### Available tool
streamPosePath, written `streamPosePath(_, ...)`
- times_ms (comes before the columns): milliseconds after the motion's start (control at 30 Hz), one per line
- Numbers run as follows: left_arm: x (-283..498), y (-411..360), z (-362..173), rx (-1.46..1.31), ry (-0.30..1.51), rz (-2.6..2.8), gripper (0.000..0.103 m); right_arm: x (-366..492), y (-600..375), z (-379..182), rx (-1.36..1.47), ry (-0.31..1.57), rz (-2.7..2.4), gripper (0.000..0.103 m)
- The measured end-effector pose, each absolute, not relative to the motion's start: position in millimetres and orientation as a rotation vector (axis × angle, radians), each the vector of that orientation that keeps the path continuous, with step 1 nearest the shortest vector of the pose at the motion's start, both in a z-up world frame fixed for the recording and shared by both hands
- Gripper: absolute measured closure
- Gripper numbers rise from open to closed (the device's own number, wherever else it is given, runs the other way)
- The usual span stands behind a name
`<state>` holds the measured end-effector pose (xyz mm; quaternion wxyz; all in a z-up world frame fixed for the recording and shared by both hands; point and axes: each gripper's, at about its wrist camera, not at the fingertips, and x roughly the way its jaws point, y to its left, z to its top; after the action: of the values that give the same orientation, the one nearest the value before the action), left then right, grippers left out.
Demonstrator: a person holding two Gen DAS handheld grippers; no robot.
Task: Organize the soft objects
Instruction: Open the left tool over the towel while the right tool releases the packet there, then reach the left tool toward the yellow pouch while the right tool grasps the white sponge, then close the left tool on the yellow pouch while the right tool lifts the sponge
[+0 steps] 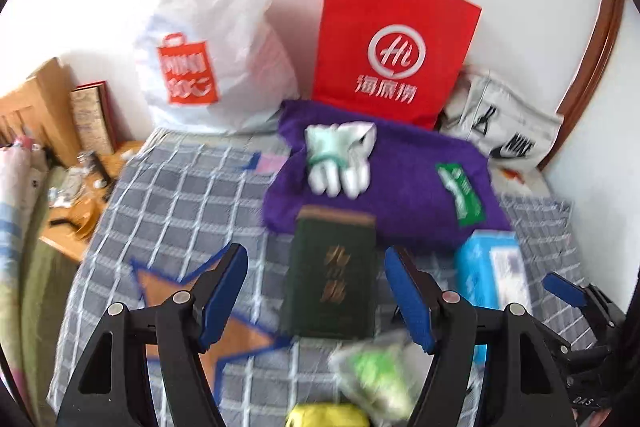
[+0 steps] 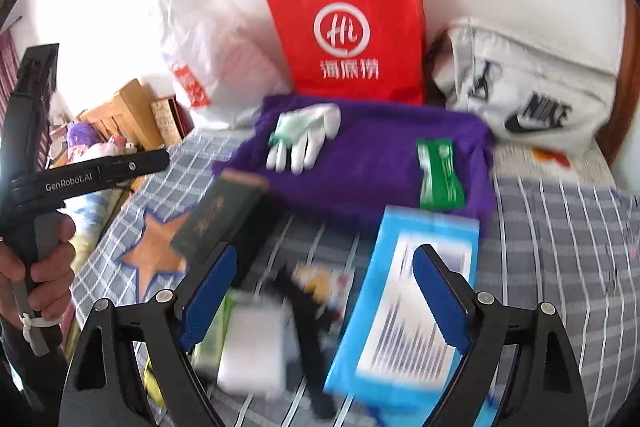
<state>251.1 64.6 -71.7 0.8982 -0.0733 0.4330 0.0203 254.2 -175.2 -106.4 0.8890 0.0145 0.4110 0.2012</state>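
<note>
Bags lining the wall edge, purple towel (image 1: 380, 171) before them, both tongs (image 1: 316, 291) (image 2: 324, 291) released, checked blanket (image 1: 168, 195) bare leftward.

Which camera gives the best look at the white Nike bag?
The right wrist view: the Nike bag shows nearly whole, logo legible. The left wrist view catches it smaller, near the frame's right edge, partly behind the red bag.

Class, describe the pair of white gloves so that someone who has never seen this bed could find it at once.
Start at the red paper bag standing against the wall at the back of the bed. In front of it lies a purple towel, and the white gloves rest on its left part. Unlike the green packet beside them, they show fingers.
</note>
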Motion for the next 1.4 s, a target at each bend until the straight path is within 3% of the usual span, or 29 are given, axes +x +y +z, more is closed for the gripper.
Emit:
streamPosePath(233,195.4,83.9,-96.4,-0.224,0.948,0.033,0.034,194.0,-169.5,-124.0,0.019,0.871,0.439,0.014)
streamPosePath(567,132.4,110.8,-132.1,-0.297,0.957,0.103,0.034,171.2,-153.6,-151.5,0.044,0.893,0.433,0.015)
streamPosePath(933,116.7,122.7,-159.0,-0.346,0.991,0.074,0.034,182.1,-129.9,-179.4,0.020,0.930,0.425,0.027)
streamPosePath(967,116.5,123.3,-161.2,-0.355,0.995,0.079,0.034,182.7,-127.9,-181.2,0.015,0.921,0.435,0.036)
streamPosePath(1000,116.1,123.6,-162.7,-0.363,0.996,0.078,0.034,183.6,-127.1,-182.6,0.010,0.918,0.443,0.053)
streamPosePath(1400,116.4,93.9,-170.7,-0.351,1.033,-0.017,0.032,149.5,-146.0,-158.8,-0.020,0.837,0.430,0.054)
